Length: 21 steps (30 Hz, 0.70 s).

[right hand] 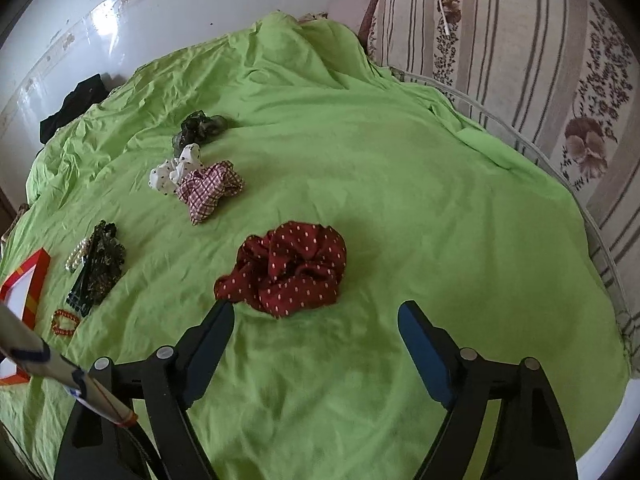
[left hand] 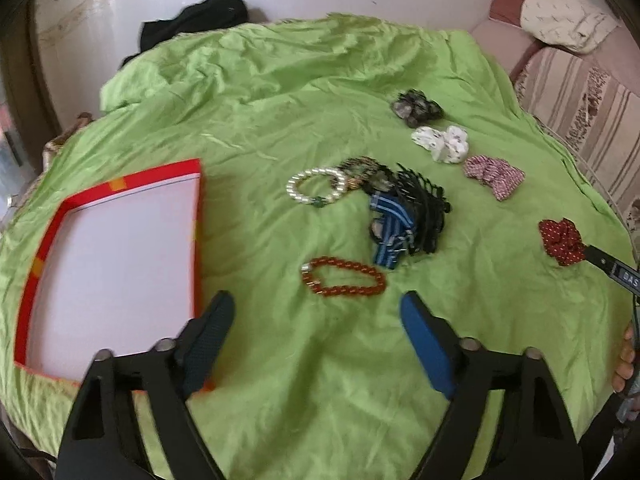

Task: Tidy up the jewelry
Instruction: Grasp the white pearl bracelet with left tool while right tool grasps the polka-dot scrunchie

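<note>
In the left wrist view, my left gripper (left hand: 316, 304) is open and empty, just short of a red bead bracelet (left hand: 344, 282). A pearl bracelet (left hand: 317, 186) lies beyond it, beside a dark pile with a blue striped strap (left hand: 390, 224) and black hair clips (left hand: 426, 208). A red-rimmed box with a white floor (left hand: 120, 264) sits to the left. In the right wrist view, my right gripper (right hand: 316, 312) is open and empty, just short of a dark red dotted scrunchie (right hand: 288, 272). The right gripper's tip also shows in the left wrist view (left hand: 608, 266) by that scrunchie (left hand: 560, 240).
Everything lies on a wrinkled green sheet (right hand: 400, 200). A pink checked scrunchie (right hand: 210, 190), a white dotted one (right hand: 176, 172) and a dark one (right hand: 200, 128) lie farther back. A striped floral sofa (right hand: 540, 60) is at the right. Black cloth (left hand: 196, 24) lies at the far edge.
</note>
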Tool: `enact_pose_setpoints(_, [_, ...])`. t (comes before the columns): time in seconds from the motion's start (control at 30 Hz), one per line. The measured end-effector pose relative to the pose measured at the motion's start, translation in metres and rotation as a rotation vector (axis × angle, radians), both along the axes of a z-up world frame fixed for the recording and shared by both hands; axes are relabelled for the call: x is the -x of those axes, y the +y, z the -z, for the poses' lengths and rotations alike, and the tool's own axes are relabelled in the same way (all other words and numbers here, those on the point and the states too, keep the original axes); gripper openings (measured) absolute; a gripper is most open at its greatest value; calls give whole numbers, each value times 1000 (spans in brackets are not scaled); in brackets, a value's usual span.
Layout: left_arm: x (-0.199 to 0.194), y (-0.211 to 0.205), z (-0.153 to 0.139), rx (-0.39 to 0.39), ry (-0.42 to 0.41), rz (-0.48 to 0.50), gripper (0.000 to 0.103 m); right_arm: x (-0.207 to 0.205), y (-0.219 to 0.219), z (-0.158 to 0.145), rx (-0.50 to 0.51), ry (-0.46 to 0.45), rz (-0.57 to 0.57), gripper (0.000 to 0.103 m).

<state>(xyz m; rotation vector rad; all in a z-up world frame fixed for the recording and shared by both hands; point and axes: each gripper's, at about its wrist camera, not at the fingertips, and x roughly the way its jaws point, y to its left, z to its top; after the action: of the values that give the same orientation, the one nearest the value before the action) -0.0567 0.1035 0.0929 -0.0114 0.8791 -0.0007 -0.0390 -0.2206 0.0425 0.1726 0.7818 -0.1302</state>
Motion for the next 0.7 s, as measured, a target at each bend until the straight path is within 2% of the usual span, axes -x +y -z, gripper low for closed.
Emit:
enact_pose_setpoints(0.07, [-11,-7,4,6,19,28,70,-6,1,0,5,-3,0,87])
enact_pose_setpoints(0.2, [-36,-21,12,29,34,59,69,-16,1,4,3,6,7,87])
enact_pose_setpoints(0.43, [-73,-33,23,9,43,112,69,-27,-1,11,-5,13,5,87])
enact_pose_setpoints(0.57, [-96,-2,18,78,35,31,69,-32,-3,12,-21,6,7,88])
enact_pose_setpoints(0.7, [-123,29,23,102,46,-52,69,-40,-4,18,-38,20,4,88])
